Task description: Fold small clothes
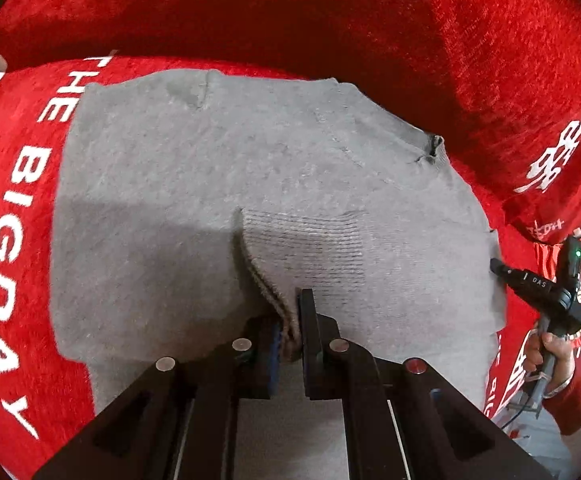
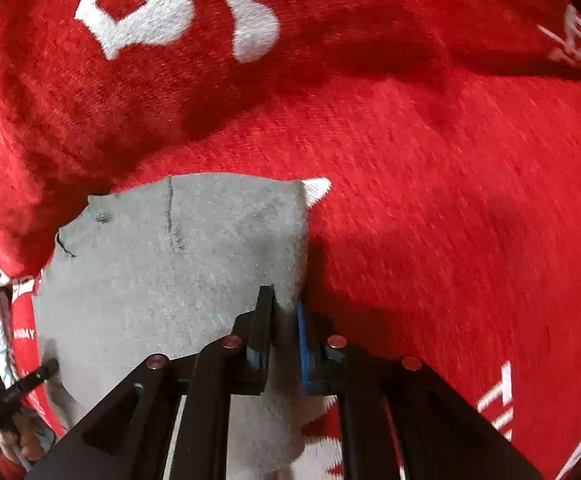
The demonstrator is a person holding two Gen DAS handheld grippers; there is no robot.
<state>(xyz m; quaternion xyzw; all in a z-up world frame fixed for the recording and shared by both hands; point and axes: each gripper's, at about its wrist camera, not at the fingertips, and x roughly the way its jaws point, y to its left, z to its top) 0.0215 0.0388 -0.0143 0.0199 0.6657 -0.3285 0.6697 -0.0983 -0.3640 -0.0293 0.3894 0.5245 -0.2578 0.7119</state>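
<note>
A grey knit garment lies flat on a red plush blanket with white lettering. A ribbed cuff is folded over its middle. My left gripper is shut on the near end of that cuff, and fabric is bunched between the pads. In the right wrist view my right gripper is shut on the right edge of the grey garment, with grey fabric filling the narrow gap between its fingers. From the left wrist view, the right gripper sits at the garment's right edge.
The red blanket spreads out on all sides of the garment. A raised blanket fold with white characters lies to the right. A hand in a red sleeve holds the right gripper. The left gripper shows at the lower left.
</note>
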